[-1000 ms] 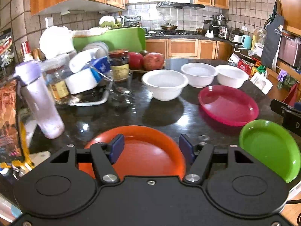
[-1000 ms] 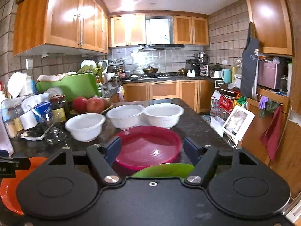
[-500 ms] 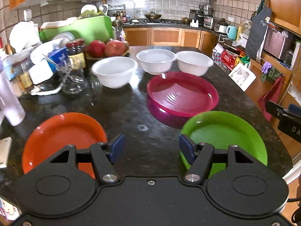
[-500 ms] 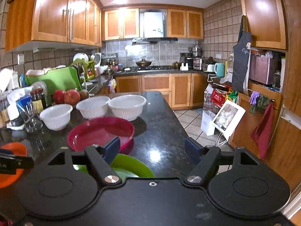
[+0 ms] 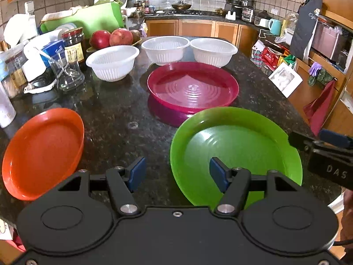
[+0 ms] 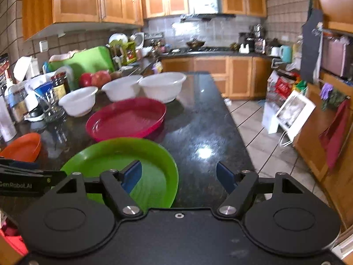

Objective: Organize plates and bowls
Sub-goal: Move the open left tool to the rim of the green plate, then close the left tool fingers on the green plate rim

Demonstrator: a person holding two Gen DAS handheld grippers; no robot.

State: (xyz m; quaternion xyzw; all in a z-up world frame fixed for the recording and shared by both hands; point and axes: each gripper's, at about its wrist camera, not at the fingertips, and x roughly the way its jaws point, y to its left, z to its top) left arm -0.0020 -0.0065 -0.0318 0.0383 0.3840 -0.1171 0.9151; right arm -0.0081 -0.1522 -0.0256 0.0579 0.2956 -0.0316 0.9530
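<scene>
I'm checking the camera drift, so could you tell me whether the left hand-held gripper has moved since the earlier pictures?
Yes. The left hand-held gripper has swung right: the orange plate, once between its fingers, now sits left, and the green plate lies ahead.

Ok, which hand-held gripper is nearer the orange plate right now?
Left. The left hand-held gripper hangs open just right of the orange plate, between it and the green plate. The right hand-held gripper, also open, is beyond the green plate's far side.

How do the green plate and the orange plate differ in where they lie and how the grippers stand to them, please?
The green plate lies at the right near edge of the counter; the orange plate lies at the left. The left gripper, open, straddles the green plate's left rim and stands clear of the orange plate. Both are empty, round, and rest on the counter.
</scene>
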